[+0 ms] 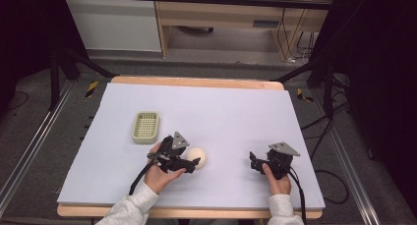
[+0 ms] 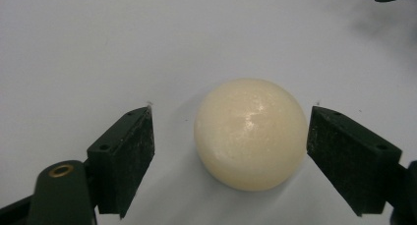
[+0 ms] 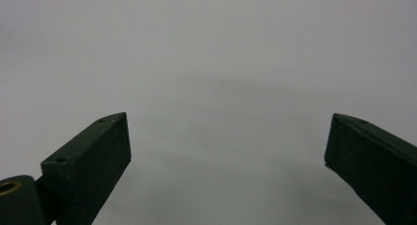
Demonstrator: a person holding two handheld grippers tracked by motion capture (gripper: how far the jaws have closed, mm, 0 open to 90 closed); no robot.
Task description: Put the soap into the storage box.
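Lying on the pale table cover [image 1: 236,112], a cream-coloured ball [image 2: 250,132], round and slightly glossy, sits directly ahead of the left gripper [image 2: 231,136] and between its two black jaws. No long axis to speak of: round in outline from either view, so any approach line across the middle serves equally. Seen from the high view, the same ball [image 1: 197,156] rests just at the tip of the left gripper [image 1: 193,162], toward the table's middle, while the right gripper [image 1: 254,162] hovers well apart from it on the far side. Clearly nearer, then, the left hand [image 1: 160,176].

Jaws of the left gripper standing wide apart, one on each side of the ball. On the left side a plain strip of table showing between pad and ball; on the right side the pad very close to the ball's flank, hard to say whether touching or just clear. No squeeze evident, ball sitting on the cover under its own weight.

Jaws of the right gripper [image 3: 228,151] likewise spread wide, nothing between them but bare grey-white surface.

Beyond the left gripper, near the table's left part, a small pale green slotted basket [image 1: 146,126], apparently empty, well within reach of the left hand.
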